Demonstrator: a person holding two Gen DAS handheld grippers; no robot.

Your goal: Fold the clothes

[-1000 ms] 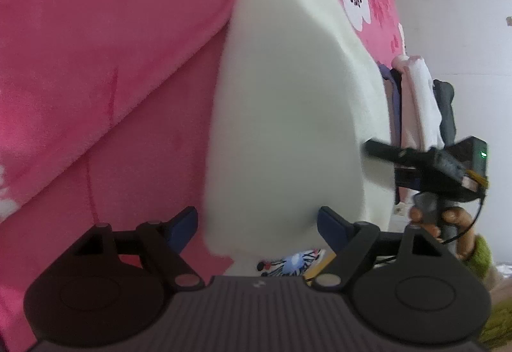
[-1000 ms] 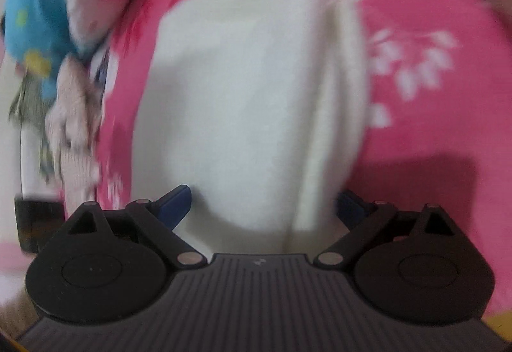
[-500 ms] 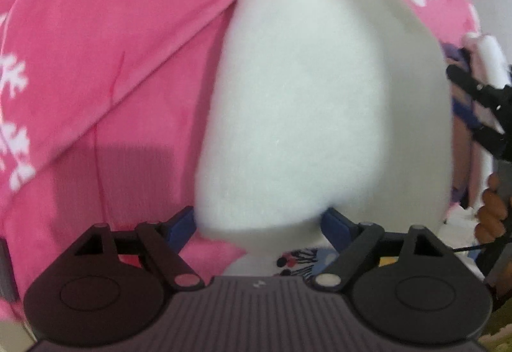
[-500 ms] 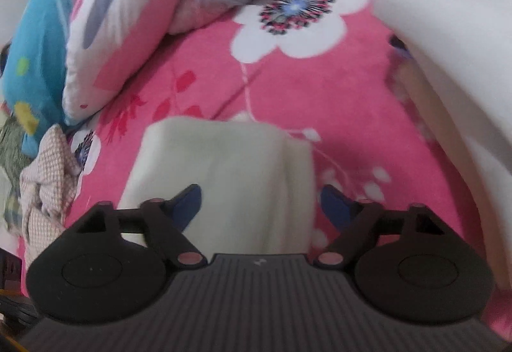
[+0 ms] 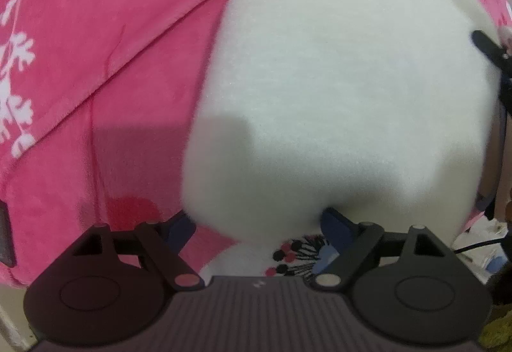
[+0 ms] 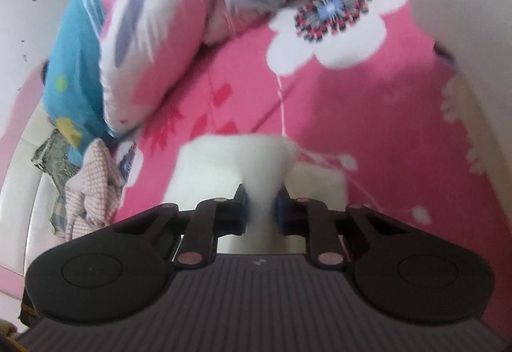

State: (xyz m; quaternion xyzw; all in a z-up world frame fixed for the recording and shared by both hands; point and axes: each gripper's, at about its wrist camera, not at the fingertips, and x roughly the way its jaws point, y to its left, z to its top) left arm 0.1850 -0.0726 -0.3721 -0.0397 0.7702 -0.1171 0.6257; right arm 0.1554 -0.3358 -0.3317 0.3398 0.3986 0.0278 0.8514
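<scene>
fleece, cream-white and thick, fills most of my left wrist view: the white garment point(image 5: 345, 89) lies on the pink floral bedspread point(image 5: 96, 32), its near edge reaching down between the fingers of my left gripper point(image 5: 257, 224). those jaws stand wide and i see no pad pressing the cloth. in the right wrist view my right gripper point(image 6: 260, 208) has just been closing, and its blue pads point(image 6: 243, 206) now pinch a raised fold of the white garment point(image 6: 236, 156), narrow gap, cloth bunched between them. beyond it the bedspread shows a large white flower point(image 6: 326, 28). a pink and grey pillow point(image 6: 153, 41) and a blue cloth point(image 6: 73, 64) sit at the far left, with a checked rag point(image 6: 96, 185) below them.
</scene>
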